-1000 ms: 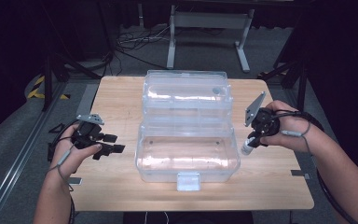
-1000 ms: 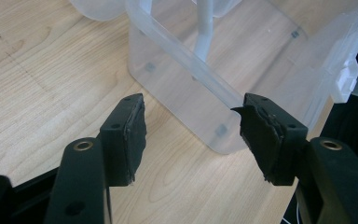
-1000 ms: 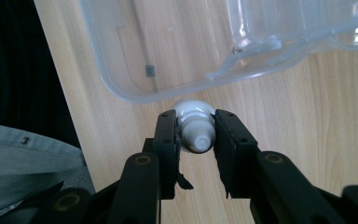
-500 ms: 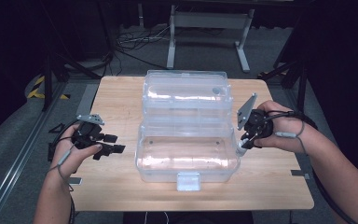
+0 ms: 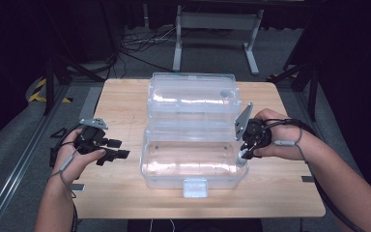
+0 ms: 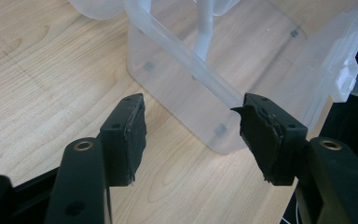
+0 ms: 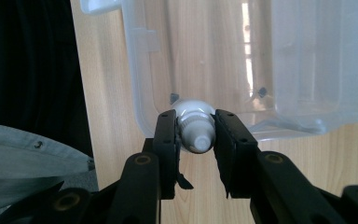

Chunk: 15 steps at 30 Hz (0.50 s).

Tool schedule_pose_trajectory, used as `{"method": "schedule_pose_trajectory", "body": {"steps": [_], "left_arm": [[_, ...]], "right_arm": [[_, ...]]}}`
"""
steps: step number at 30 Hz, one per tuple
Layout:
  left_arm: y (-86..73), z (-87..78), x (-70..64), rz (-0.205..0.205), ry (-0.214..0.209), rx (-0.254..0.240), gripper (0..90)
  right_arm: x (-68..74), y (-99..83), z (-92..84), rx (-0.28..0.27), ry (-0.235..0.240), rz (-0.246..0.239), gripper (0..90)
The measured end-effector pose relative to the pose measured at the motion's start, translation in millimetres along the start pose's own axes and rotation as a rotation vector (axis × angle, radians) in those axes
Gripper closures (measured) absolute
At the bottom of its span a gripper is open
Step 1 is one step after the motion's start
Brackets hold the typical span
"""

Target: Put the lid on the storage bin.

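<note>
A clear plastic box (image 5: 193, 180) stands open in the middle of the wooden table, its lid (image 5: 193, 99) laid back behind it. My right gripper (image 5: 244, 154) is at the box's right rim, shut on a small white bottle (image 5: 241, 157). In the right gripper view the bottle (image 7: 193, 127) sits between the pads of that gripper (image 7: 195, 136), nozzle toward the camera, over the box's corner (image 7: 142, 116). To the left of the box my left gripper (image 5: 115, 150) hangs open with nothing in it. Its jaws (image 6: 191, 135) stand wide, facing the box wall (image 6: 182, 88).
A white latch (image 5: 195, 187) sticks out from the box's front wall. The bare table top (image 5: 116, 106) stretches out left of the box. Behind the table stand a metal frame's legs (image 5: 215, 46) and floor cables (image 5: 135, 41). A grey sleeve (image 7: 23, 158) shows at the left.
My right gripper has moved left with the white bottle, from beside the box to its right rim. The left gripper has kept still.
</note>
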State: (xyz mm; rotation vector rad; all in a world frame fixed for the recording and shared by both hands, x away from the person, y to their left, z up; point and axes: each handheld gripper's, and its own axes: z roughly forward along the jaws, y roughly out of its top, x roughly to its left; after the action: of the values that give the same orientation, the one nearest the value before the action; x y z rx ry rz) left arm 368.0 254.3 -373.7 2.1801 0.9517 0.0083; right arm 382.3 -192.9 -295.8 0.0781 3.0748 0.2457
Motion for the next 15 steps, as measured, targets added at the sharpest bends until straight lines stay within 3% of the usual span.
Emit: {"method": "schedule_pose_trajectory", "body": {"steps": [6, 15], "left_arm": [[-0.2, 0.6, 0.6, -0.002, -0.003, -0.001, 41.1], [-0.3, 1.3, 0.8, -0.004, -0.002, 0.002, 41.1]], "right_arm": [[0.4, 4.2, 11.1, 0.028, 0.015, -0.025, 71.2], [-0.6, 6.3, 27.3, 0.051, 0.021, -0.024, 71.2]]}}
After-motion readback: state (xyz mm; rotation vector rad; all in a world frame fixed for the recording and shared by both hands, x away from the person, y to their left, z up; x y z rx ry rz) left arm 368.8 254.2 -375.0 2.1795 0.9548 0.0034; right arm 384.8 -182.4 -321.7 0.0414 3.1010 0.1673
